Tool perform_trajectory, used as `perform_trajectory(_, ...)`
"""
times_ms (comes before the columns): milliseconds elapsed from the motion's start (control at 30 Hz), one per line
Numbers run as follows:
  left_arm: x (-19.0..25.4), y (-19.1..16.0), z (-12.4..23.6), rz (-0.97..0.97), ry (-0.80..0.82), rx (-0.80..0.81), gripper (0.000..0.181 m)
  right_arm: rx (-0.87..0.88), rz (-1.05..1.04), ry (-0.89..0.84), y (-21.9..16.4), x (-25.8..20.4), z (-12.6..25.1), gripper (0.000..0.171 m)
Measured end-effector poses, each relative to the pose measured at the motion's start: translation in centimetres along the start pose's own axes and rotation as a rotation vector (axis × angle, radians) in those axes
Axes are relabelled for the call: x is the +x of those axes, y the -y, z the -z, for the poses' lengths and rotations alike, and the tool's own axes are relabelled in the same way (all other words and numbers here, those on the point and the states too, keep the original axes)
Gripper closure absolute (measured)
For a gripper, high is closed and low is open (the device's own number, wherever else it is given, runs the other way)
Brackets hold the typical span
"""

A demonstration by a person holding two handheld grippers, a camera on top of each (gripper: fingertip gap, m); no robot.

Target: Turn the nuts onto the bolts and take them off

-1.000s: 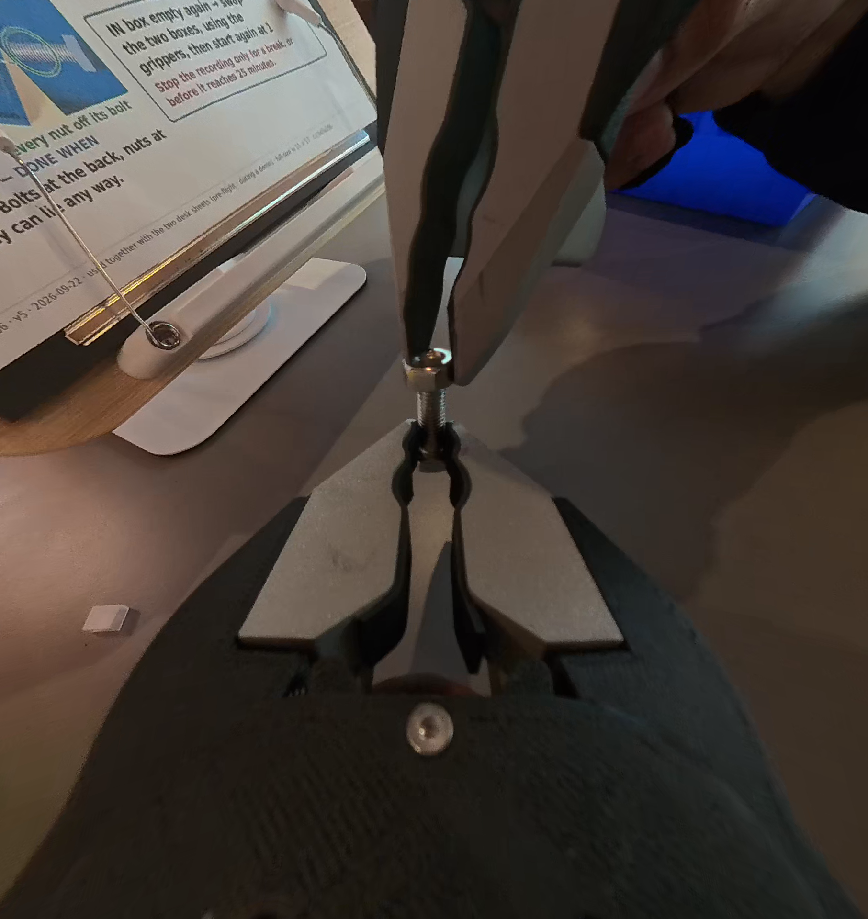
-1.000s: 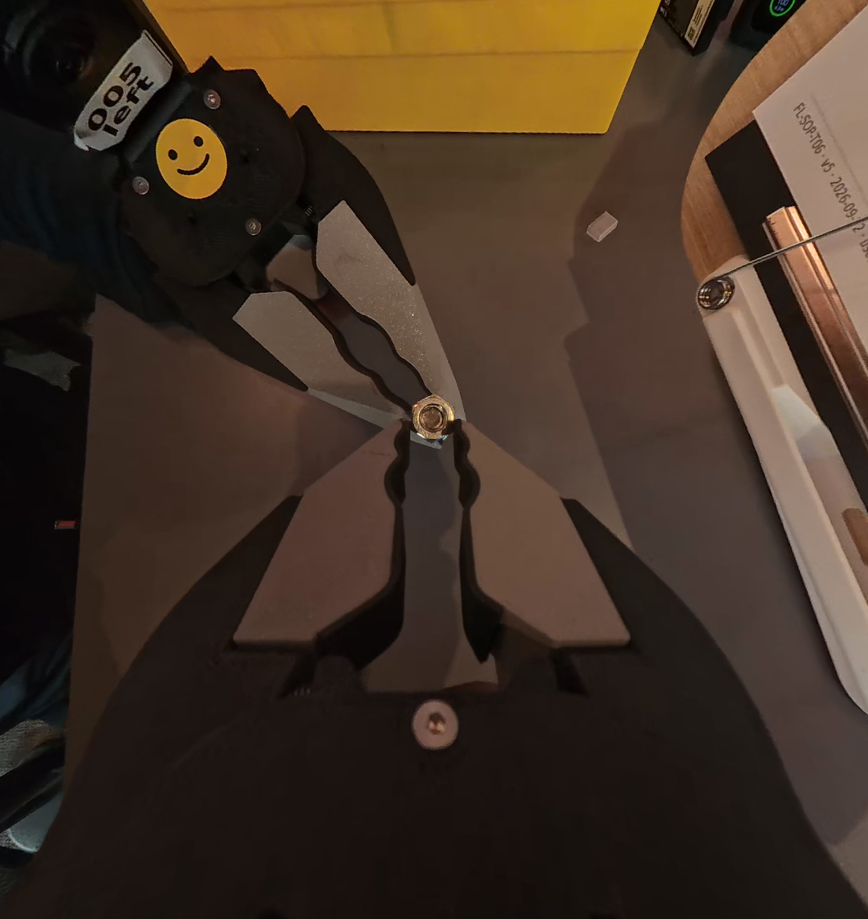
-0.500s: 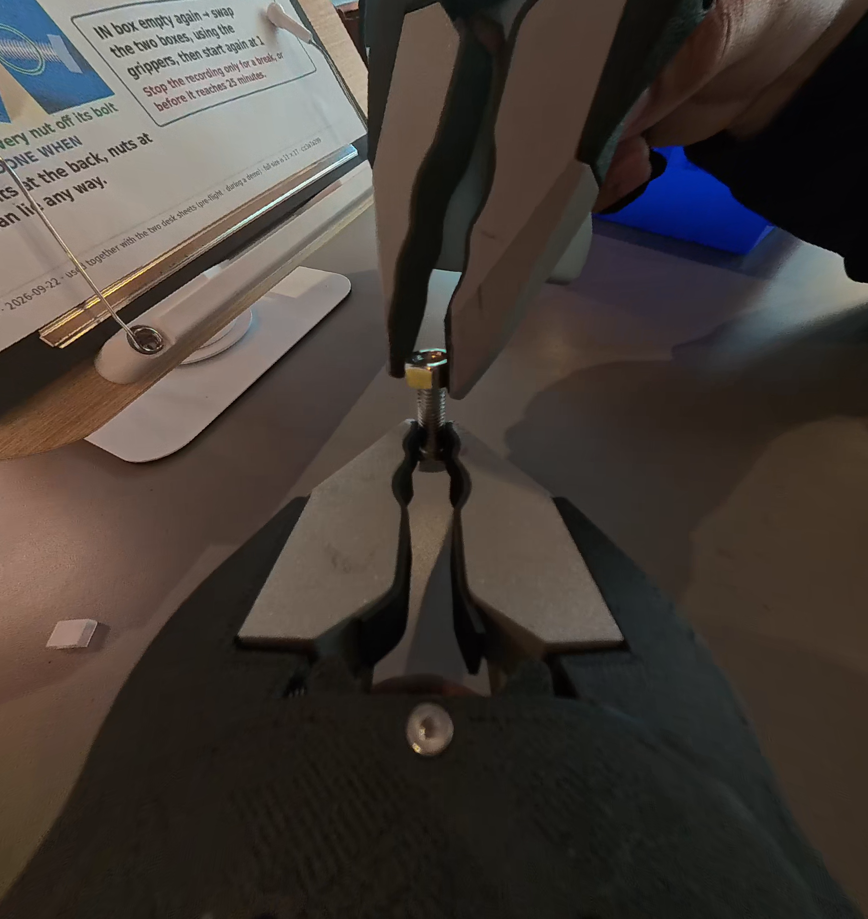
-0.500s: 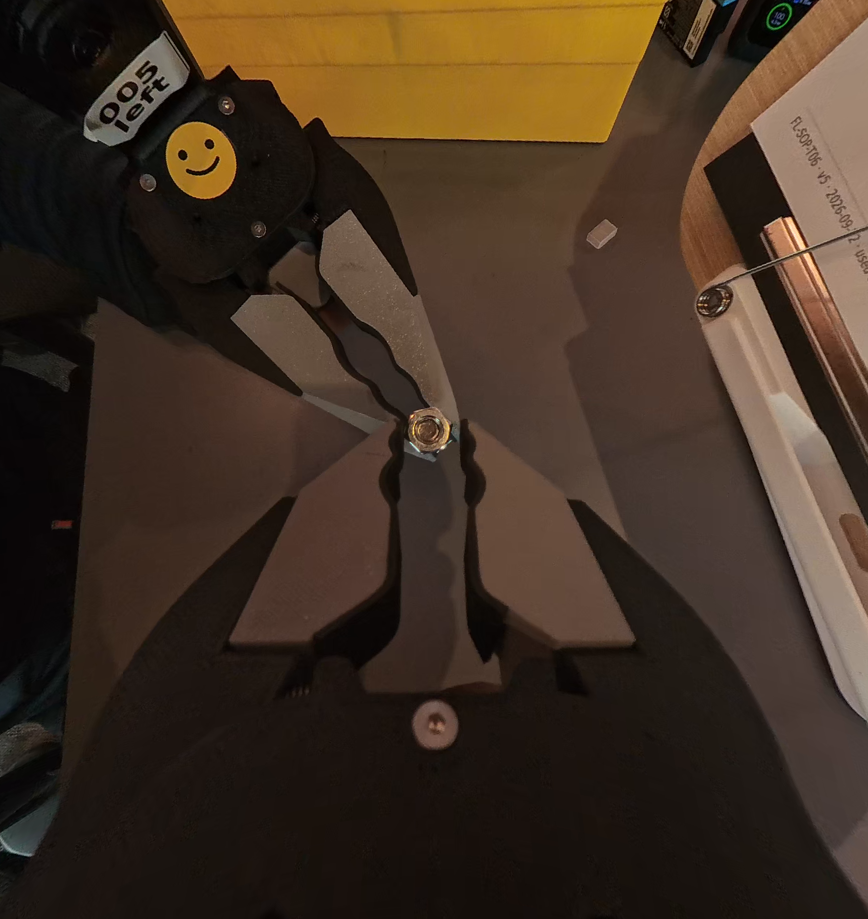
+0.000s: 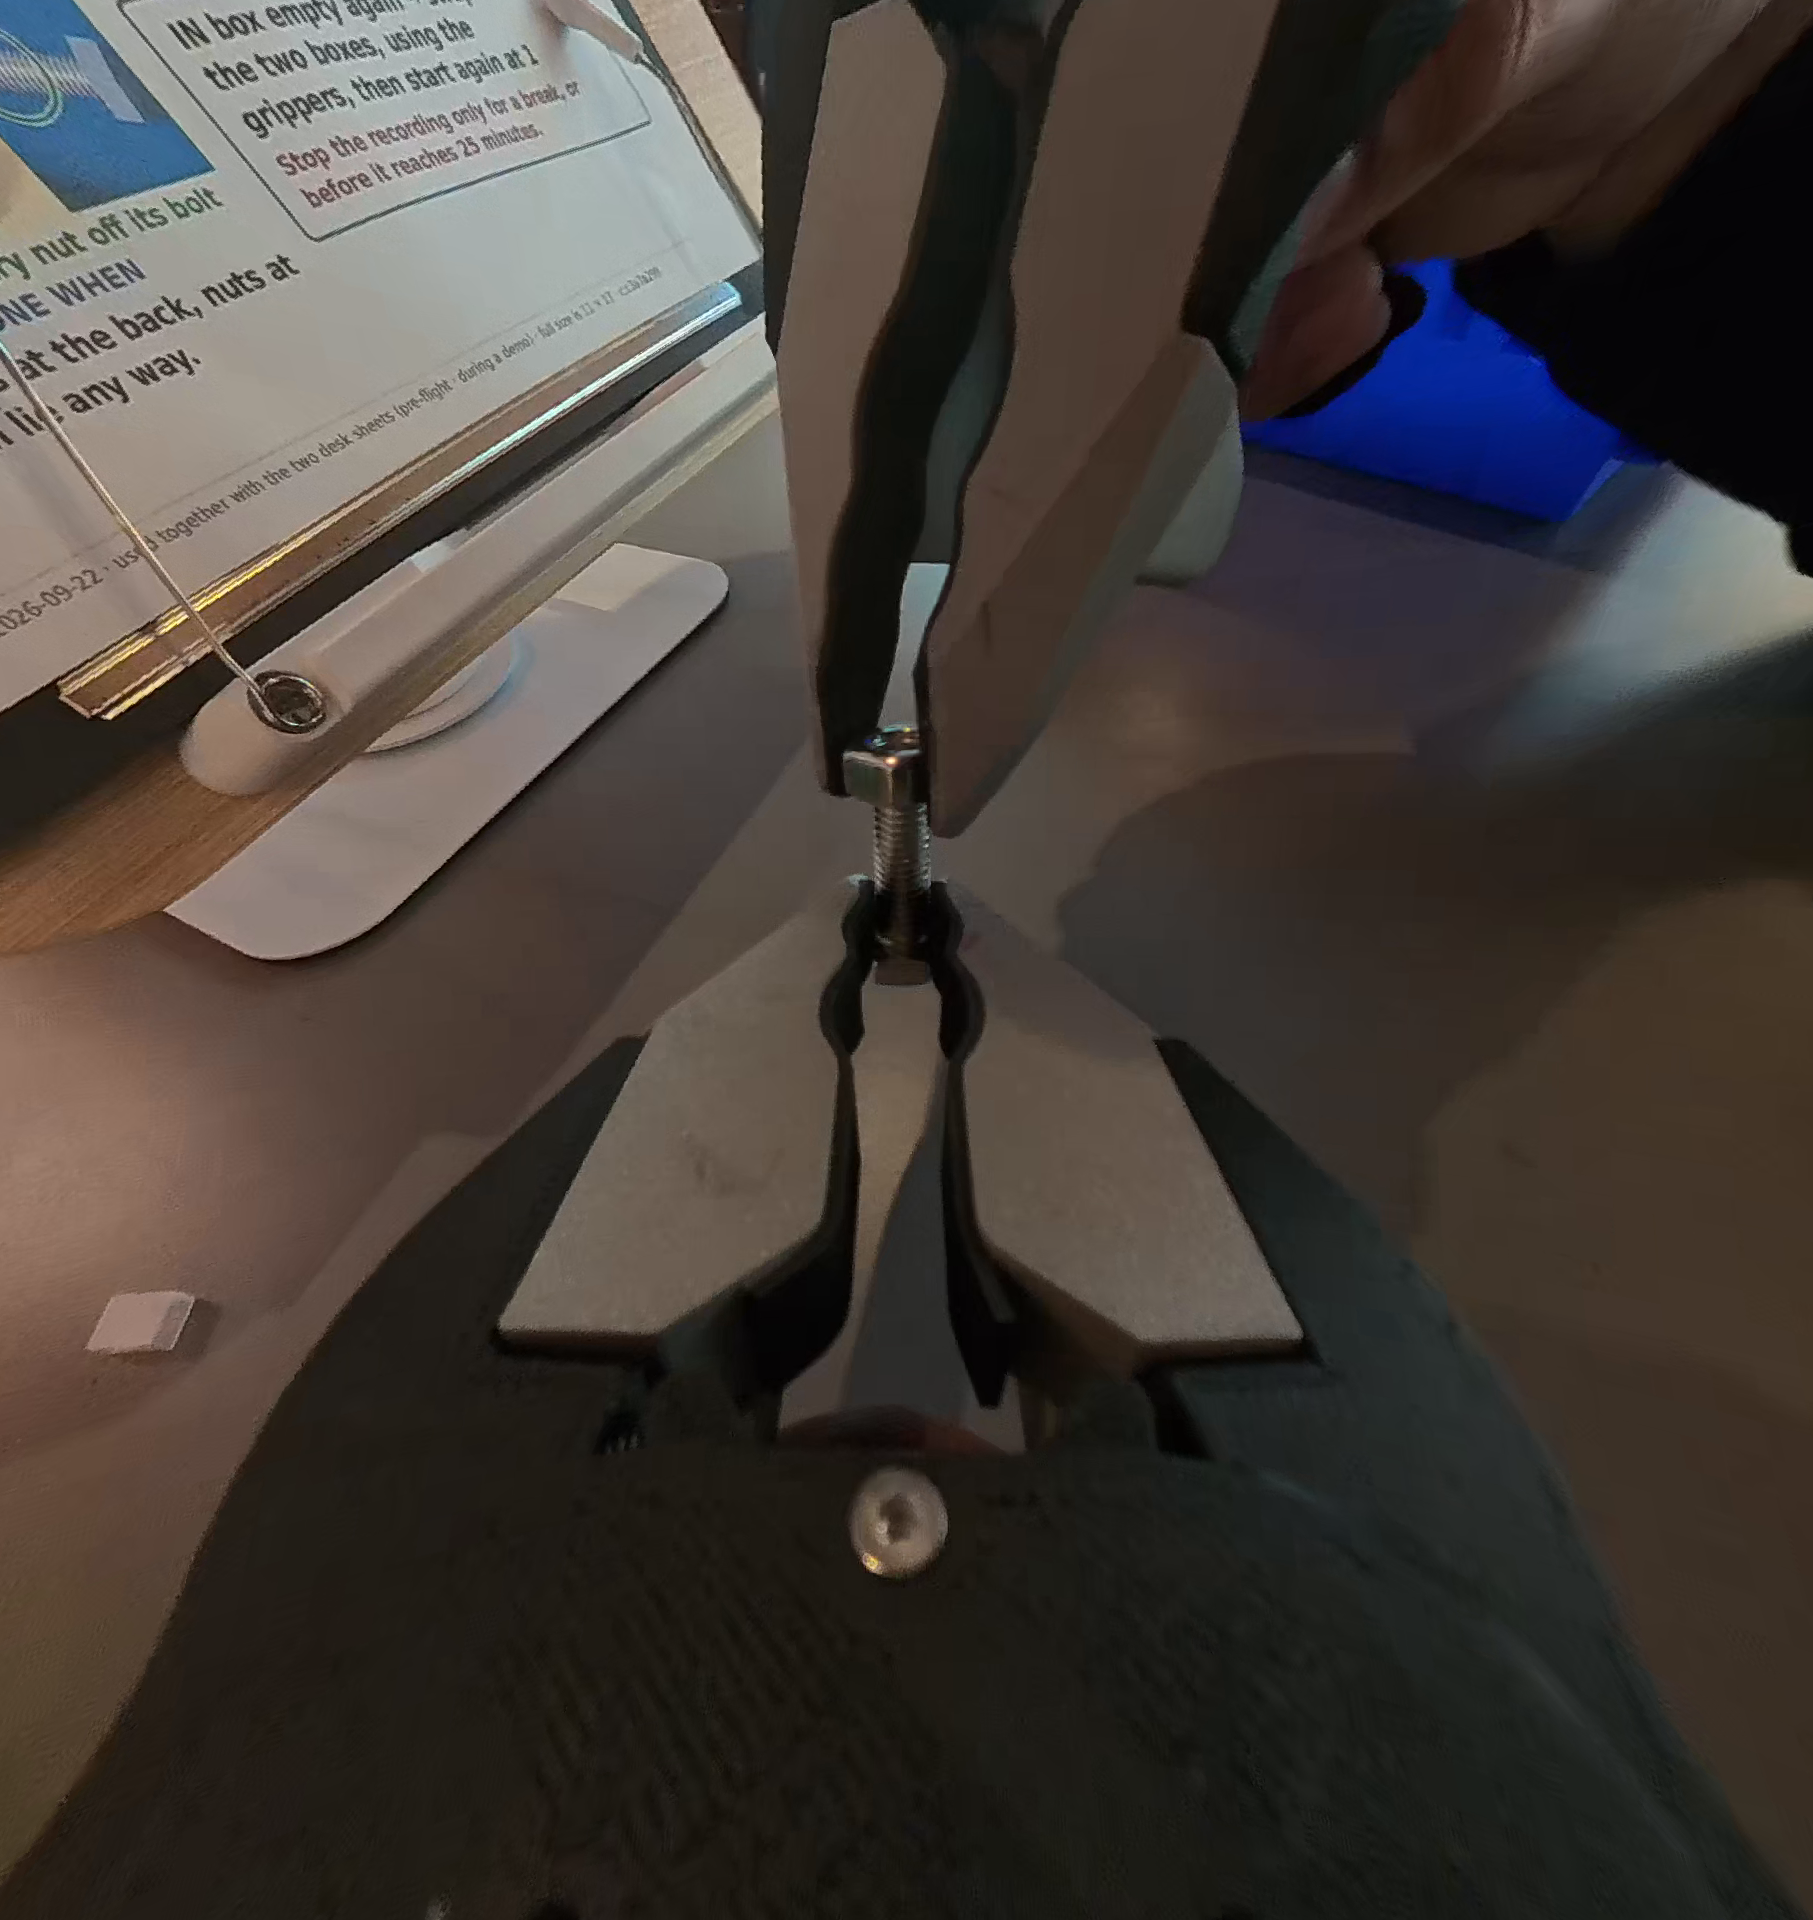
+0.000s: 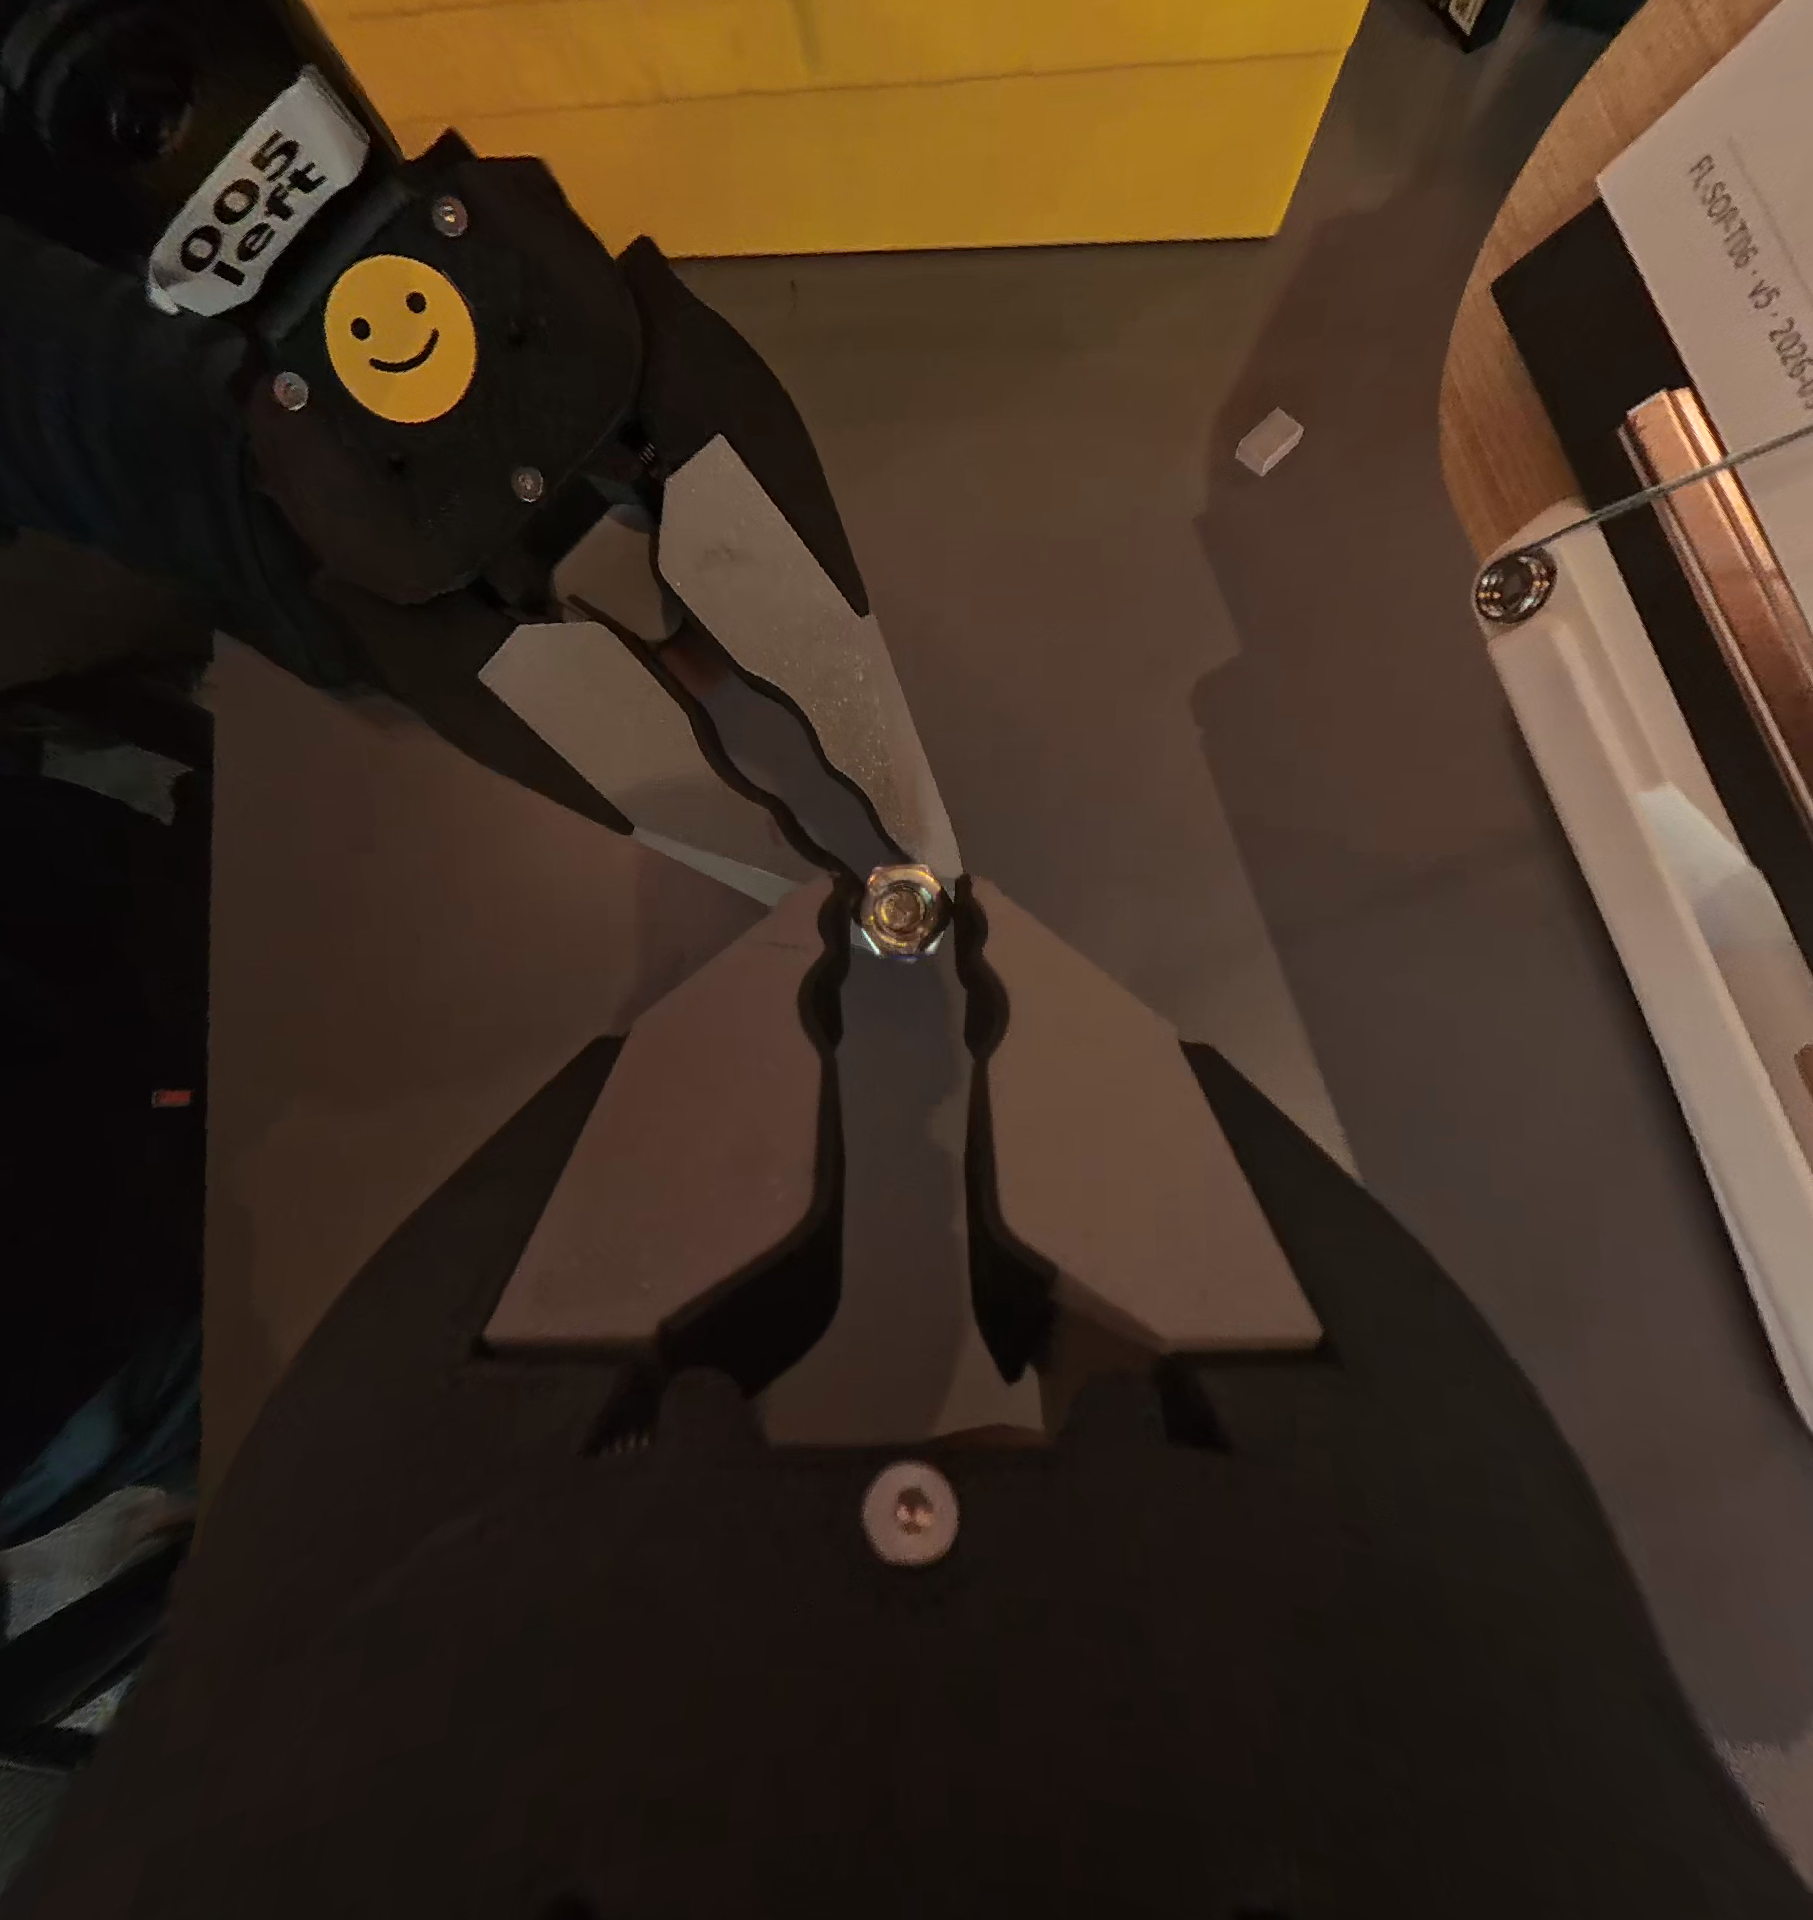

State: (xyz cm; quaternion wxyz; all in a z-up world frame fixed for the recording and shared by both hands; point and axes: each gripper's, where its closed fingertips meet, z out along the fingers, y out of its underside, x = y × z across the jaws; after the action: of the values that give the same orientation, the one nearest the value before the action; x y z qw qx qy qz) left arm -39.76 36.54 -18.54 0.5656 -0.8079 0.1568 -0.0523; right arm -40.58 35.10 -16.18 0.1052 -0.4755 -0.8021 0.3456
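Note:
A steel bolt [image 5: 896, 857] stands upright over the grey table. My left gripper [image 5: 899, 940] is shut on its lower, head end. A steel nut [image 5: 881, 774] sits at the top end of the threaded shaft. My right gripper [image 5: 886, 774] comes down from above and is shut on the nut. In the right wrist view I look straight down on the nut [image 6: 897, 914] between my right gripper's [image 6: 900, 920] tips. The left gripper [image 6: 881, 868], with a yellow smiley sticker, reaches in from the upper left.
A document stand [image 5: 445, 727] with a printed sheet sits on a round wooden board at the left, also in the right wrist view [image 6: 1660, 831]. There is a yellow box [image 6: 829, 114], a blue box [image 5: 1453, 416], a small white block [image 5: 143, 1322] and a person's hand [image 5: 1504, 156]. The grippers are tip to tip, or close to it.
My right gripper has twisted a little about the bolt's axis with the nut in it. The nut's facing side has changed. The left gripper still holds the bolt.

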Motion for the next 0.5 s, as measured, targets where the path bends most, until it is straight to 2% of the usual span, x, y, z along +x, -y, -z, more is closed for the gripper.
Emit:
perform_trajectory(133, -0.23, -0.17, -0.23, -0.04, 0.055, -0.025, 0.174, -0.052, -0.12, 0.001, -0.19, 0.29, -0.12, 0.155)
perform_trajectory(500, -0.12, 0.21, -0.09, -0.007, 0.04, -0.002, 0.175, -0.061, -0.124, 0.002, 0.16, 0.05, 0.04, 0.155)
